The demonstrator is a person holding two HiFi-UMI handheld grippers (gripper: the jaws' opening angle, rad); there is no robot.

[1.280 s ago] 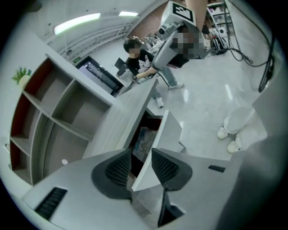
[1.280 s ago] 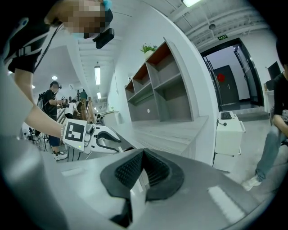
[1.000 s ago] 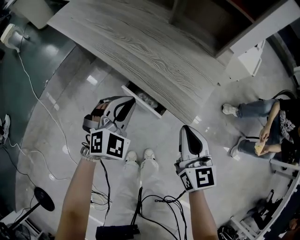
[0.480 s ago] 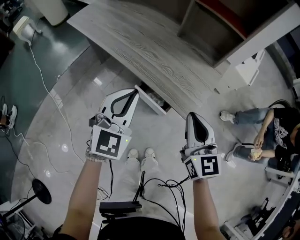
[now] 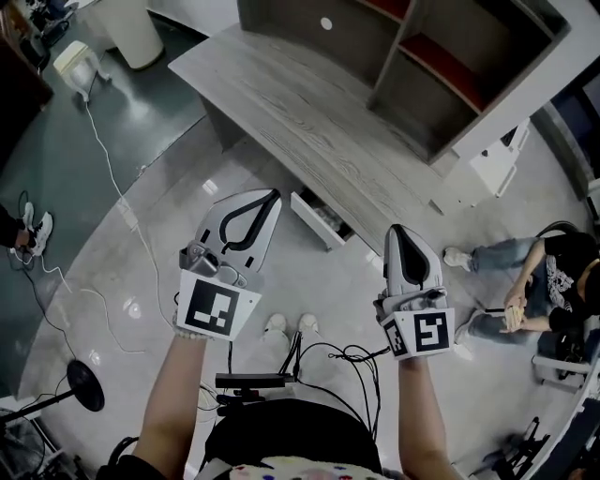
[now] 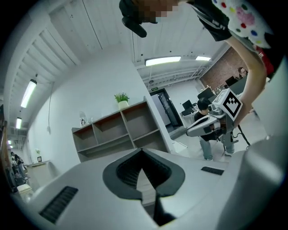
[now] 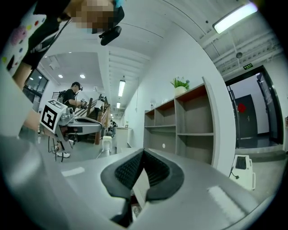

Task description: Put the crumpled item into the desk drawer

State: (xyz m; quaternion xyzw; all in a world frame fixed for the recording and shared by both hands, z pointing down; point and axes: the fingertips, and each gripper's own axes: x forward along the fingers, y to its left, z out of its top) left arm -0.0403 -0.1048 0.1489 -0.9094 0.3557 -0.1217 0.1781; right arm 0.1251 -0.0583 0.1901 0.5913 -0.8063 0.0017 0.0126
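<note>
Far left on the floor [image 5: 66,309]: a small white fan [image 5: 69,62] near the top corner, a pale bin [image 5: 129,28] beside it, a thin white cable [image 5: 105,178] trailing down across the tiles. Lower left, the black round base of a stand [image 5: 84,380].

Left gripper [image 5: 272,195] held up over the floor, short of the desk's near edge, jaws pressed together with nothing between them. Marker cube [image 5: 216,307] at its rear, facing up. Below, between both arms, a pair of white shoes [image 5: 289,325], a flat black box [image 5: 251,381] and loops of black cable [image 5: 337,361].

Grey wood-grain desk [image 5: 300,112] running from upper left to the right, bare at the near edge. Under that edge, between the two grippers, the drawer [image 5: 309,221] pulled out; inside it a pale lumpy shape, apparently the crumpled item [image 5: 330,217], too small to tell for sure. Nothing lying between the grippers and the drawer.

On the desk's far side, an open shelf unit [image 5: 422,66], with a potted plant [image 7: 180,83] on top.

Right gripper [image 5: 396,229] likewise closed and empty, level with the left one. Past the desk's right end, a white box [image 5: 492,155] on the floor, and a seated person [image 5: 534,300] in jeans.

Readable writing: none. Only black-and-white square markers on the cubes; a green sign [image 7: 248,67] near the ceiling and the print on the seated person's shirt too small to read.
</note>
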